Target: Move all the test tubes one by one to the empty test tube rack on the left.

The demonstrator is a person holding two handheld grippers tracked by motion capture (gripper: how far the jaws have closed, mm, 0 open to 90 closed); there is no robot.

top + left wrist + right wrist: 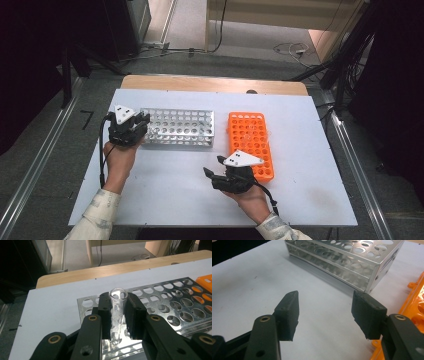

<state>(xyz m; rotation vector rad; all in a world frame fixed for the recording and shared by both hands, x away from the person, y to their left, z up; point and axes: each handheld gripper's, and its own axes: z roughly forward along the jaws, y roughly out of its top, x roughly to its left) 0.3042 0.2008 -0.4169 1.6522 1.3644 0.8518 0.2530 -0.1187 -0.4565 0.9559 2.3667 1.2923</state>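
Left gripper view: left gripper [117, 312] pinching glass tube [117, 307], upright over metal rack [175, 305] (near corner); seating step, likely needing straight descent. Right gripper [325, 315] spread, idle beside orange rack [412, 307].

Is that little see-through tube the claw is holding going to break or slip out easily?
The clear tube looks like thin glass or hard plastic, so it is probably stiff and could crack if squeezed hard. Its smooth, round wall may slip between the left claw's flat black pads. Laid on the table, it would likely roll, so the metal rack keeps it upright.
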